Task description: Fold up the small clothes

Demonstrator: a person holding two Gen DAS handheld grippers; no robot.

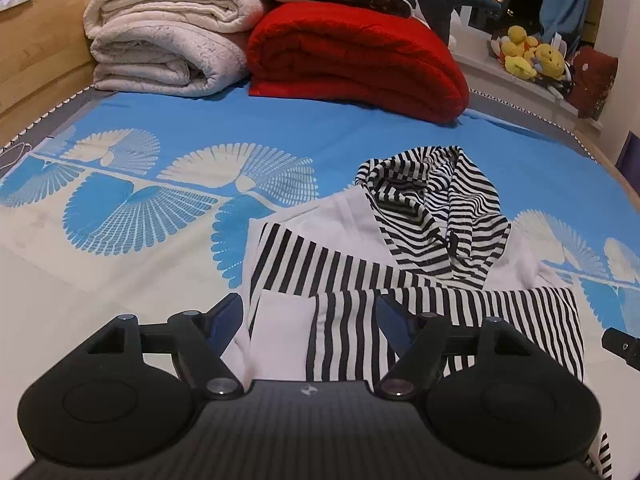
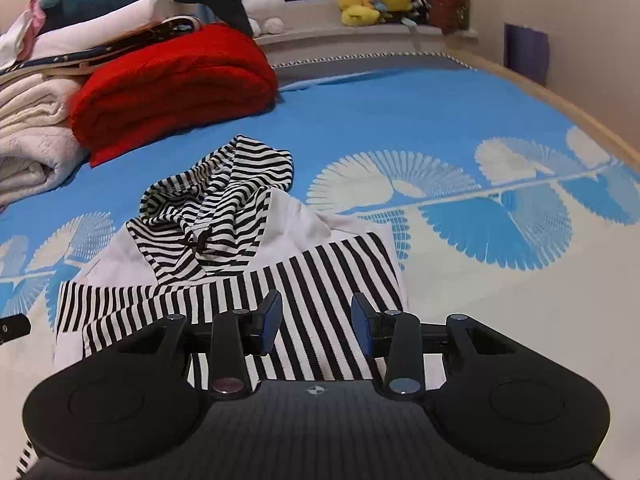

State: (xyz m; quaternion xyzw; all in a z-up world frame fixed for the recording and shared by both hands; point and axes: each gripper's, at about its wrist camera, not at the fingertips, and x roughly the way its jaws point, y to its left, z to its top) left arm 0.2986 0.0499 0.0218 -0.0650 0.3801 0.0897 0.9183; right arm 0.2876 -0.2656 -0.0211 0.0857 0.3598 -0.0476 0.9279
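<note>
Low in both frames, the left tool point(image 1: 308, 320) and right tool point(image 2: 316, 320) hover wide open, holding nothing, over the striped garment point(image 1: 400, 280) (sleeves seemingly folded in). Next, I judge, each must pinch the near hem and carry it toward the hood point(image 2: 216, 196).

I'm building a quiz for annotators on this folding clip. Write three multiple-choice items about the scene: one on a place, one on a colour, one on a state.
1. Where does the striped hooded garment lie?
A. on the bedspread
B. on the windowsill
C. on the red blanket

2. What colour is the folded blanket beside the cream pile?
A. green
B. red
C. black

3. How does the left gripper stand?
A. shut on a sleeve
B. shut on nothing
C. open

Answers: 1 A, it is spread on the blue patterned cover; 2 B, plainly red in both views; 3 C, a wide gap separates its fingers.
</note>
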